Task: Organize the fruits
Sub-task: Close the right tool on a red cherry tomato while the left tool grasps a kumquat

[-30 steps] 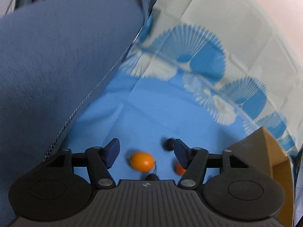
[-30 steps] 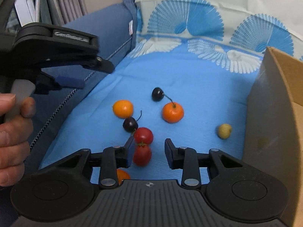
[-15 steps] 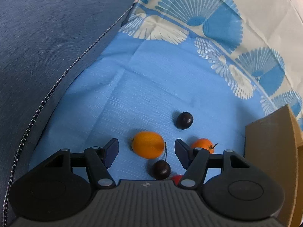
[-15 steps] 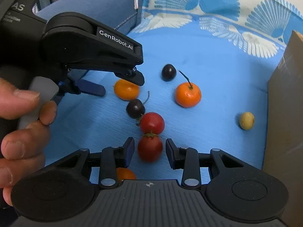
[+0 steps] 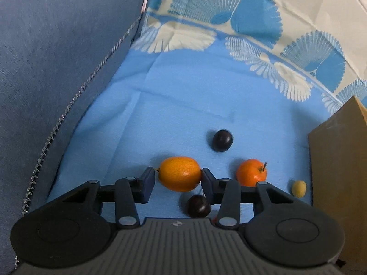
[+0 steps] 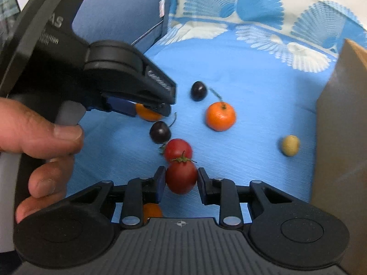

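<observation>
- Blue cushion point(image 5: 57, 73) w/ a metal zip along its edge fills the far left, butting against the blue cloth point(image 5: 165, 119) where the fruit lies.
- A hand point(image 6: 39, 137) at left of the right-wrist view holds the left gripper point(image 5: 176, 181) by its handle; its black body blocks much of that view's left half.
- Left gripper's jaws have just been closing, w/ the oval orange fruit point(image 5: 180, 173) between them. Right pad looks to touch the fruit; a sliver of blue cloth shows betw. left pad and fruit, so not clamped yet.
- Stemmed dark cherry point(image 5: 198, 205) sits just beside that fruit on the near side, partly under the right finger.
- 2nd dark cherry point(image 5: 222, 140) lies further back, apart from the rest.
- Round orange fruit point(image 5: 251, 172) w/ short stem is right of the left gripper, near but not touching it.
- Right gripper point(image 6: 181, 181) jaws have just been closing too; narrow now, both pads pressed on a red tomato point(image 6: 181, 177) w/ green calyx.
- 2nd red tomato point(image 6: 178, 149) touches the gripped one from behind, crowding it.
- Another orange fruit point(image 6: 151, 210) peeks out under the right gripper's left finger, mostly hidden.
- Small yellow-green fruit point(image 6: 290, 145) lies alone nr the cardboard box point(image 6: 339, 137), which walls off the right edge.
- Fan-print fabric point(image 5: 240, 23) rises behind the cloth.
</observation>
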Tool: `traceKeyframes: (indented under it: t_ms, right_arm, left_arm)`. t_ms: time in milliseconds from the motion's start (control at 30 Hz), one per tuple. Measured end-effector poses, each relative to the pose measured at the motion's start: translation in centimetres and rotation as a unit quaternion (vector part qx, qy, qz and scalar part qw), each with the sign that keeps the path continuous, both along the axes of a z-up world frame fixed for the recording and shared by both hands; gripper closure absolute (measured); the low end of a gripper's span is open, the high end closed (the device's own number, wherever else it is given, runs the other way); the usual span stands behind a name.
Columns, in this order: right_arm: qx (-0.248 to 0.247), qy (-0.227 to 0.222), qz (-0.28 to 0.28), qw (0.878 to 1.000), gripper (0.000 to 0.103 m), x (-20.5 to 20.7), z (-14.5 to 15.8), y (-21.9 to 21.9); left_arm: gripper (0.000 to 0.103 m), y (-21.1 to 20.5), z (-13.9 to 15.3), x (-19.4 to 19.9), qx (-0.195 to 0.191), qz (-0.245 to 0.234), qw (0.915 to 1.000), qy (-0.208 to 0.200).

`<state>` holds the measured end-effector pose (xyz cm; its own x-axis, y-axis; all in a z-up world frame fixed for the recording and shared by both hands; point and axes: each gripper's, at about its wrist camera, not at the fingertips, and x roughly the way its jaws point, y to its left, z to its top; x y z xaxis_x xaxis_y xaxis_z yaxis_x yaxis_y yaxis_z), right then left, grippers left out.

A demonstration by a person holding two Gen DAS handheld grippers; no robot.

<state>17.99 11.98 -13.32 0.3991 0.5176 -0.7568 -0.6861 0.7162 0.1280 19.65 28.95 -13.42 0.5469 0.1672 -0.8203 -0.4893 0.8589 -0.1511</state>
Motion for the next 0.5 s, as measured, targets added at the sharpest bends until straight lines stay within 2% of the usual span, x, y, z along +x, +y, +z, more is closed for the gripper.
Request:
traceKeyframes:
  t_ms: [133,267,400,500]
  right_arm:
    - [-0.02,-0.016,-0.015,1.0,0.072,-0.6,0.6,-1.3]
    - [-0.054,0.0,-0.038,0.998,0.072,-0.2,-0.2,-2.1]
    - [-0.077,0.023,-0.044,0.996,0.072,-0.1,-1.0,-2.2]
    - [-0.083,0.018,-0.04,0.996,0.072,-0.3,-1.2,-2.0]
  left_arm:
    - [0.054,0.1,0.9,-1.1,0.009,0.029,0.9995,-0.012]
    - [0.054,0.8,1.2,-1.8,0.01,0.057,0.9983,-0.007]
    - [0.054,0.8,1.0,-1.6,0.014,0.057,0.9982,0.006]
    - [0.054,0.9,0.5,-1.4,0.004,0.053,0.9984,0.018]
